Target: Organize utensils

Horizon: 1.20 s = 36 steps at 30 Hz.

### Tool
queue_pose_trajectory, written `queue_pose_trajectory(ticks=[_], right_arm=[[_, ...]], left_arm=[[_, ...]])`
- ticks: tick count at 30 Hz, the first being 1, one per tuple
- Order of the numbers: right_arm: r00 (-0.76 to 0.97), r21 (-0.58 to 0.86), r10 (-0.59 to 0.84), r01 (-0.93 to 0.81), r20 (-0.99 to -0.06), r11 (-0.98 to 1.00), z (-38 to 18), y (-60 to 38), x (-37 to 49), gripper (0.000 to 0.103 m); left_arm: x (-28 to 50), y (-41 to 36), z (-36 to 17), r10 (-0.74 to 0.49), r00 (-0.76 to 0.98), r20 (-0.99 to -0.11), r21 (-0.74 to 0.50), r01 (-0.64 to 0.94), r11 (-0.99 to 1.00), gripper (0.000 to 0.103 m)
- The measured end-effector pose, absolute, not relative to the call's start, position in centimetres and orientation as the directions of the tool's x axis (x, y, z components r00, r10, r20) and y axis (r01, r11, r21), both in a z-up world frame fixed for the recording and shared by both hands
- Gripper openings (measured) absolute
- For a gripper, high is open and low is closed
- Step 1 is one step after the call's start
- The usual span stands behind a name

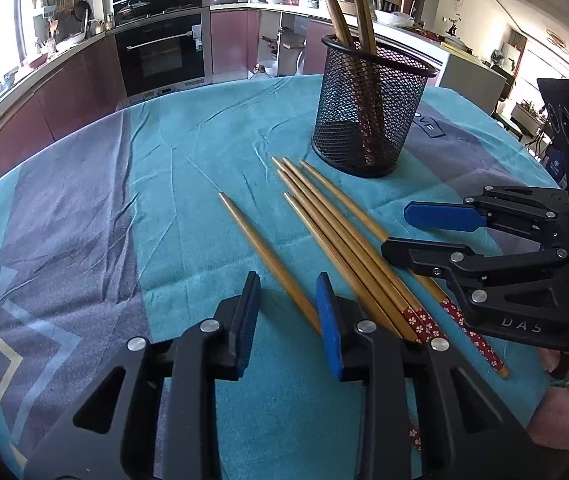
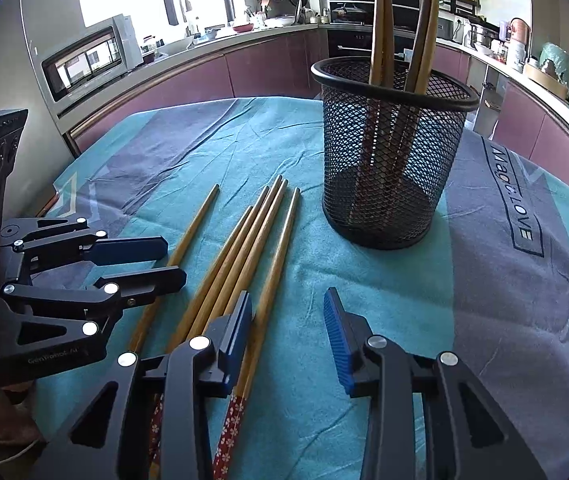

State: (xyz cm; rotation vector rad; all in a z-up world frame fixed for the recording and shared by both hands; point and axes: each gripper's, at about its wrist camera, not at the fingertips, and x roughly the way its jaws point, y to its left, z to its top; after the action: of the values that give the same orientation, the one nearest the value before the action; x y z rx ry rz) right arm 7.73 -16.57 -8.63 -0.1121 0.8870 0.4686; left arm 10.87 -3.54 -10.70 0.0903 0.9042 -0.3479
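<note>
Several wooden chopsticks (image 1: 336,232) with red flowered ends lie side by side on the teal cloth, tips toward a black mesh holder (image 1: 368,116). One chopstick (image 1: 264,256) lies apart to the left. The holder (image 2: 388,160) stands upright with several chopsticks in it. My left gripper (image 1: 288,320) is open and empty, low over the cloth, its right finger beside the single chopstick. My right gripper (image 2: 288,340) is open and empty; its left finger sits over the bundle (image 2: 240,256). Each gripper shows in the other's view: the right one (image 1: 436,232), the left one (image 2: 156,264).
The table is covered by a teal and grey cloth (image 1: 84,208) with "LOVE" lettering (image 2: 516,200). Kitchen counters, an oven (image 1: 160,52) and a microwave (image 2: 88,60) stand beyond the table's far edge.
</note>
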Motion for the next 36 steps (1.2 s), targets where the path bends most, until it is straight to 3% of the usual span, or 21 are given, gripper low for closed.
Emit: queue_pose_trajectory(ticks=[10,16,19,36], right_arm=[[0.543,0.068,0.330,-0.445,-0.772,0.893,-8.7,-15.5,8.8,0.028],[0.536,0.080,0.339,-0.447,-0.773,0.891,-8.6,-15.3,9.5,0.009],[0.529,0.110,0.356,-0.440,-0.771,0.891,-8.6,-15.7,9.7,0.007],[0.528,0.209,0.436,-0.435,-0.729,0.876,-7.3,-18.2,8.8,0.005]], left_arm=[[11.6,-3.6,-10.7,-0.245,0.574,-0.781,-0.066,0.315,0.947,0.018],[12.0,-3.7,-10.7,-0.238,0.577,-0.781,-0.068,0.301,0.951,0.016],[12.2,-3.6,-10.6,-0.230,0.578,-0.783,-0.064,0.292,0.954,0.017],[12.2,-3.1,-10.5,-0.233,0.583,-0.779,-0.099,0.251,0.963,0.008]])
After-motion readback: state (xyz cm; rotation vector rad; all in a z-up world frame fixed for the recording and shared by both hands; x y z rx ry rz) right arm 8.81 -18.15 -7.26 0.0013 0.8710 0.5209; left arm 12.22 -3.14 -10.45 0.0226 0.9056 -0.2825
